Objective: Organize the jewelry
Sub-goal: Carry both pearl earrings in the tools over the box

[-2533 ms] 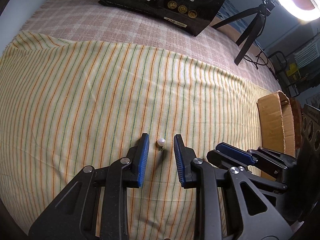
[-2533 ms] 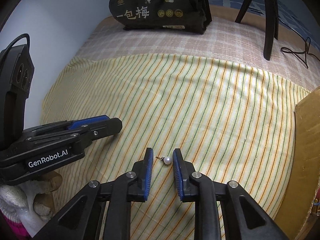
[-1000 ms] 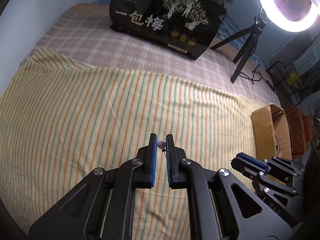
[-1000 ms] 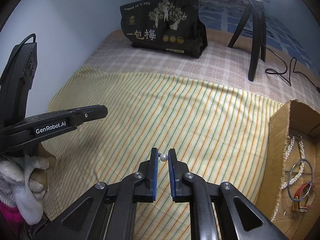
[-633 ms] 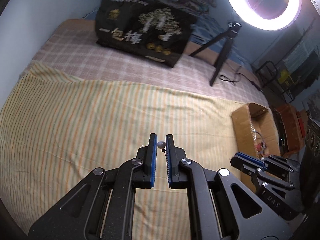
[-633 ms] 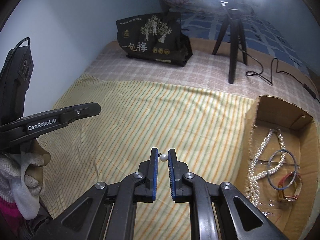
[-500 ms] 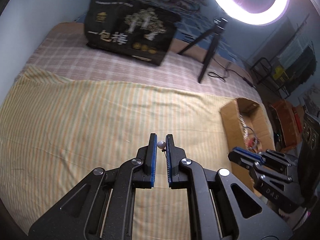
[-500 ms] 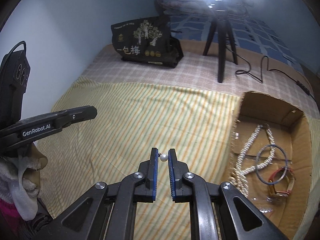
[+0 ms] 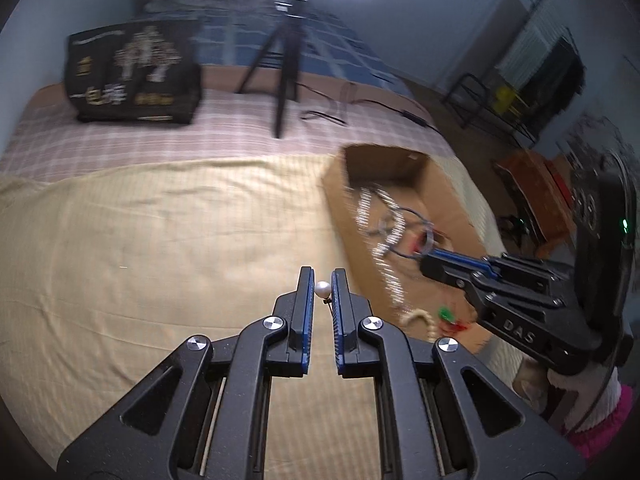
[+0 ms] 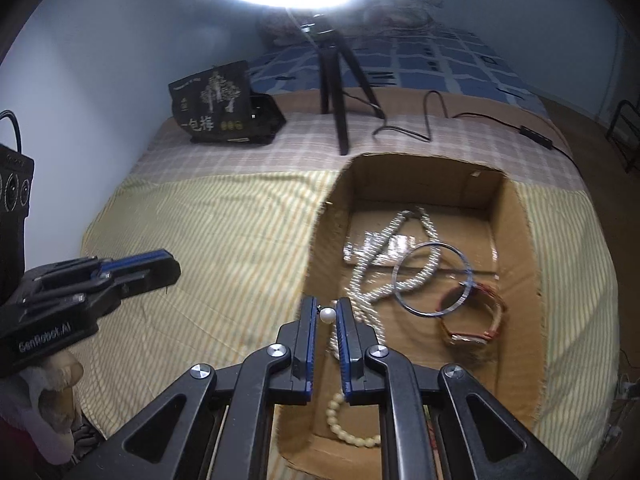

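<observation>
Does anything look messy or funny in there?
A bit. Inside the cardboard box the pearl necklace lies in a tangle with the ring bangle on top. Nothing looks broken or spilled outside the box.

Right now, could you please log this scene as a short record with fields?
left gripper: shut on left pearl earring, above the striped cloth
right gripper: shut on right pearl earring, at the near left edge of the cardboard box
box contents: pearl necklace, thin ring bangle, red-brown watch, cream bead bracelet
</observation>
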